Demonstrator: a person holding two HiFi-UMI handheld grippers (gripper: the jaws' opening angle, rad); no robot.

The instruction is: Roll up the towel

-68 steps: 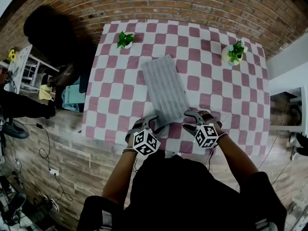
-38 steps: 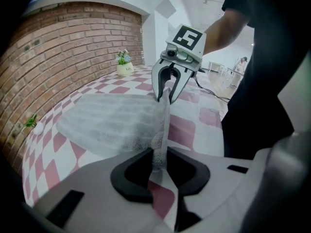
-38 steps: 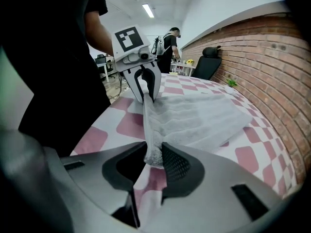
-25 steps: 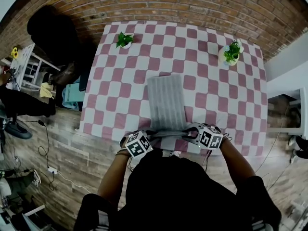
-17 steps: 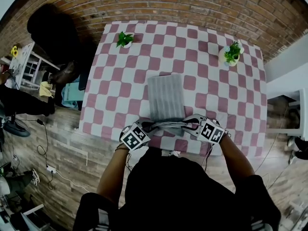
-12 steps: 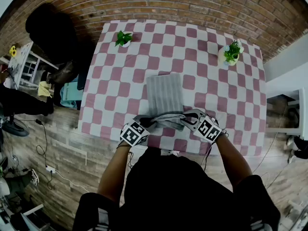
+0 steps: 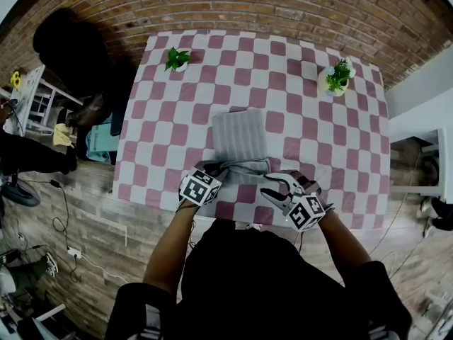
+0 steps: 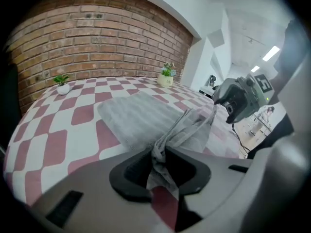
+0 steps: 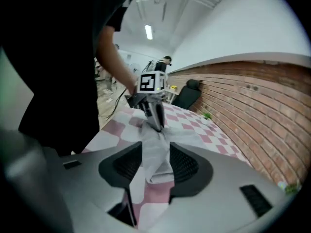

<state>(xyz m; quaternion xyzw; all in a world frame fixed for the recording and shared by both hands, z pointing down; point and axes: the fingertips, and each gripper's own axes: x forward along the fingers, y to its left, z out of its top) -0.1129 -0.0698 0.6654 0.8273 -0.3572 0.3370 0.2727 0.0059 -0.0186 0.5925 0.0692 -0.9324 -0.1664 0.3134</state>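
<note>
Pink-and-white checked cloth covers the table (image 7: 318,137), and near the middle of the head view lies the grey ribbed towel (image 7: 239,133). Its far part is flat and its near end is bunched into a ridge. The left tool (image 7: 216,167), at the towel's lower left corner, has its jaws closed tight on that gathered end (in the left gripper view the fabric is pinched between the pads and stretches away to the upper right). The right tool (image 7: 274,188) sits to the lower right of the towel, close to the table's near edge. Its jaws have just been opening and now stand apart; in the right gripper view the towel's loose end shows in the gap, with neither pad pressing on it. A small green potted plant (image 7: 177,57) stands at the table's upper left corner and a second potted plant (image 7: 338,76) at the upper right, both in front of a red brick wall (image 7: 283,6).
</note>
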